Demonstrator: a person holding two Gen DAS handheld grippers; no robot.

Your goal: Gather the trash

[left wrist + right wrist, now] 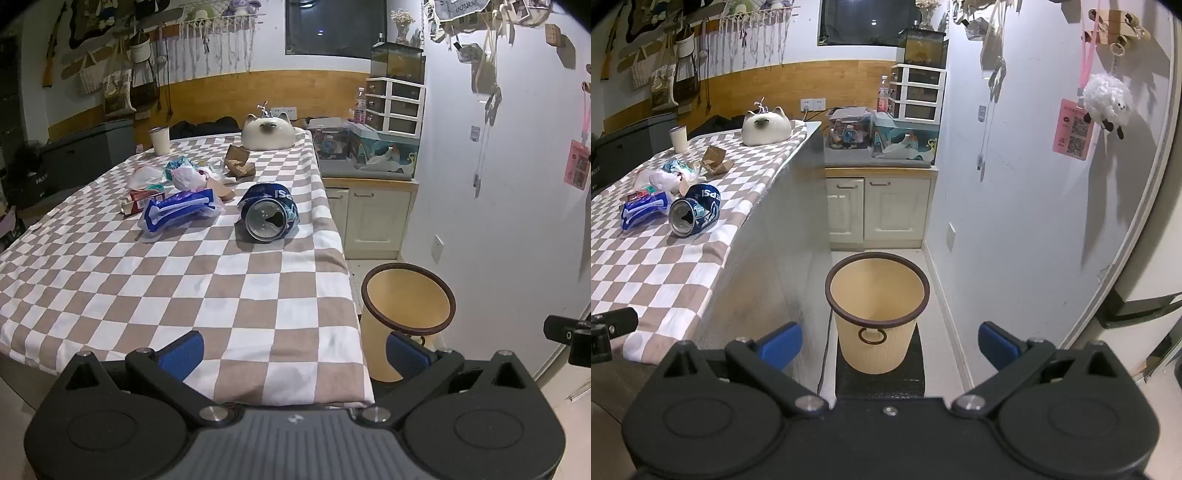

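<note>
A crushed blue Pepsi can (269, 216) lies on its side on the checkered tablecloth (221, 295), also in the right wrist view (694, 214). Left of it lie a blue plastic wrapper (177, 214), a red packet (142, 201), crumpled plastic bags (184, 173) and torn brown cardboard (238, 162). A yellow trash bin (877, 314) with a dark rim stands on the floor right of the table, also in the left wrist view (404, 310). My left gripper (295, 354) is open and empty above the table's near edge. My right gripper (888, 347) is open and empty above the bin.
A white cat-shaped pot (267, 133) and a white cup (160, 140) stand at the table's far end. A cabinet (879, 206) with fish tanks and drawers stands against the back wall. A wall (1034, 184) runs close on the right.
</note>
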